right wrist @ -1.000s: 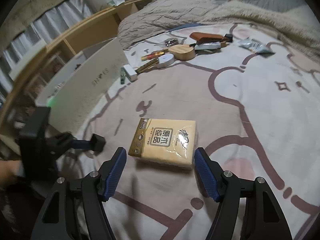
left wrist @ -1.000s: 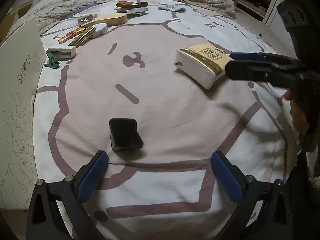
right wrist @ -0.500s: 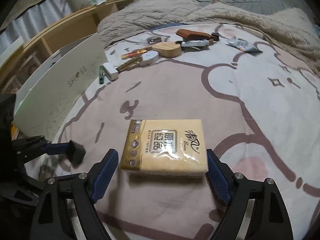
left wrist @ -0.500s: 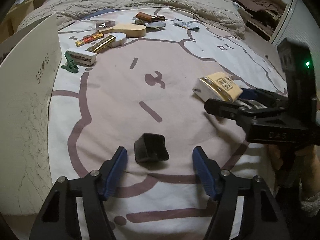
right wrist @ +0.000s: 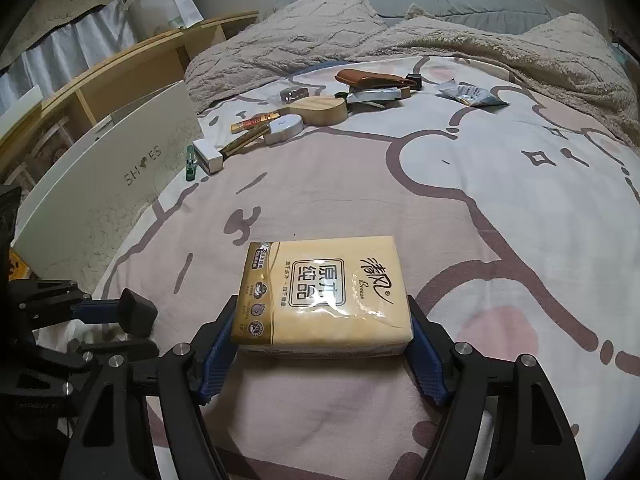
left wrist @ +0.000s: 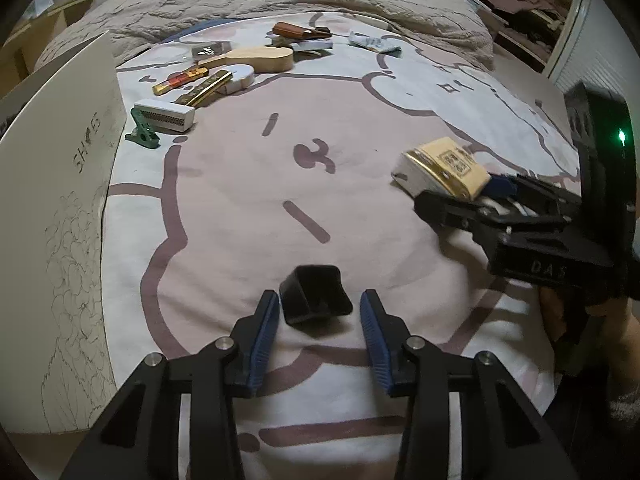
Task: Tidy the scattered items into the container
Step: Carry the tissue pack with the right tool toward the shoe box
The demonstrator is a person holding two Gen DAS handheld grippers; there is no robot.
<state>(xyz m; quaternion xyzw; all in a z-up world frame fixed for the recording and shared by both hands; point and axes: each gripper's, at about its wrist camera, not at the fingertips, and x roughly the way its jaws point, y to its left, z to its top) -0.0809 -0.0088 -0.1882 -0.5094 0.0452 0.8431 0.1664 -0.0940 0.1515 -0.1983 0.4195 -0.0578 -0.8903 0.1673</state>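
Left wrist view: my left gripper (left wrist: 319, 307), jaws just closing, straddles the small black cup (left wrist: 315, 295) without touching it. My right gripper (right wrist: 322, 330), also narrowing, brackets the yellow tissue pack (right wrist: 324, 296), pads at its sides; I cannot tell if they press. White shoe box (left wrist: 60, 208) stands left, its contents hidden.

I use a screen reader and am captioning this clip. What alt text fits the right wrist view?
The right gripper has its blue fingers against both sides of a yellow tissue pack on a pink-and-white bedsheet; its jaws have just been closing. At left, the left gripper reaches a small black item. A white shoe box and scattered clutter lie beyond.
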